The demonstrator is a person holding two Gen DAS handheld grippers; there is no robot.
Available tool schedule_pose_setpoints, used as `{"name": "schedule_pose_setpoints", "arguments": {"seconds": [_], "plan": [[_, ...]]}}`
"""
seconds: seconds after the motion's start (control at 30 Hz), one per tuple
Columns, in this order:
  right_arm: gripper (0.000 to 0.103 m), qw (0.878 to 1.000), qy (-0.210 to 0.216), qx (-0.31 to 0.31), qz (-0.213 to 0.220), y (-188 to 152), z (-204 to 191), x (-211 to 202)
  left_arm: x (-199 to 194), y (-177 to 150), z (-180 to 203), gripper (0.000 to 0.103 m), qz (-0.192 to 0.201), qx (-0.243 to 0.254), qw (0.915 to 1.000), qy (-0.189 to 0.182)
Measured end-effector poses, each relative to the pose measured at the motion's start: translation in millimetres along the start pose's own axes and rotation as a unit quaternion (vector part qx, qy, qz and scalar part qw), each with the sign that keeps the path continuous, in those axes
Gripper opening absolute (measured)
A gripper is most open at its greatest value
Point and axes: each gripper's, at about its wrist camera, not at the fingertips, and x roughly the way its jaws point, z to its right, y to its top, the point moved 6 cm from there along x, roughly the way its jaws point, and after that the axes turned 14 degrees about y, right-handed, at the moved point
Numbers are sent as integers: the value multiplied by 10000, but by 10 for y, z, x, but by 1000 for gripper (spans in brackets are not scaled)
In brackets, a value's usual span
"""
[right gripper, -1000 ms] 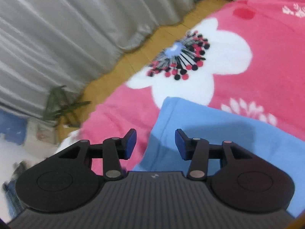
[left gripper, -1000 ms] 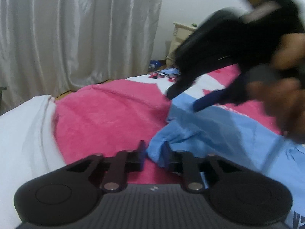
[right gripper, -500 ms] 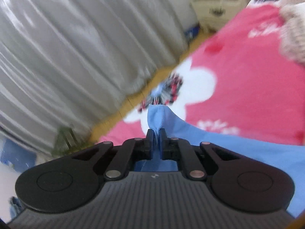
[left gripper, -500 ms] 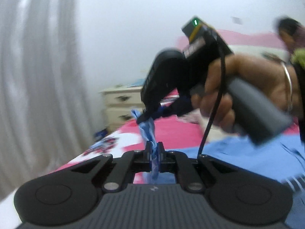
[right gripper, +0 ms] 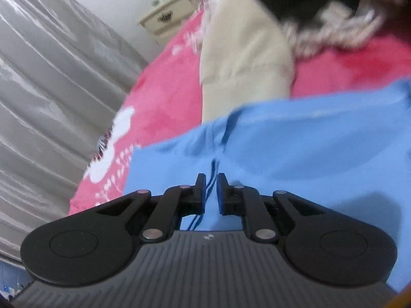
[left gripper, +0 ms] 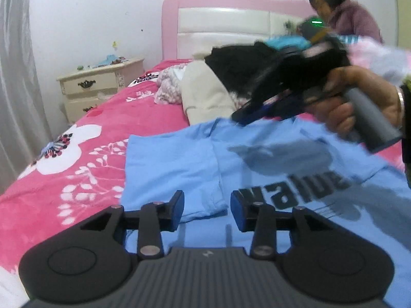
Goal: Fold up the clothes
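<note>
The blue shirt [left gripper: 257,159] lies spread on the pink bed [left gripper: 77,154], one side folded over. The left tongs [left gripper: 206,210] are opening above it, empty — the right tongs [right gripper: 211,192] are parting slightly, gripping nothing.

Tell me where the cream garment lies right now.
The cream garment lies on the pink bedspread just beyond the far edge of the blue T-shirt, centre of the left wrist view, with the black clothes heaped against its right side.

item: light blue T-shirt [left gripper: 257,159] | print: dark letters "value" | state: lying flat, one sleeve folded inward | place: on pink bed
</note>
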Motion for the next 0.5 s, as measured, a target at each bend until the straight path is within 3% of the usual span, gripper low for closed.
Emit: {"name": "schedule_pose_setpoints", "arguments": {"seconds": [0.1, 0.2, 0.27, 0.3, 0.4, 0.5], "plan": [[9, 9981, 545, -261, -128, 192, -285, -490, -26, 82, -314, 41, -62, -522, 9986, -54], [9, 9874, 1212, -922, -421, 312, -676, -1001, 109, 117, -496, 40, -228, -769, 9965, 243], [18, 9801, 1236, -1298, -851, 297, -850, -1142, 243, 111, -553, 39, -476, -820, 9939, 572], [25, 9765, 1189, -1459, -1052, 279, -915, -1183, 332, 99, -577, 39, -638, -850, 9918, 706], [25, 9705, 369, -1821, -1535, 42, -826, -826, 603, 11, -613, 39, -1179, -771, 9851, 990], [24, 9608, -128, -2084, -1822, -254, -694, -407, 645, -102, -644, 26, -1367, -761, 9819, 1066]]}}
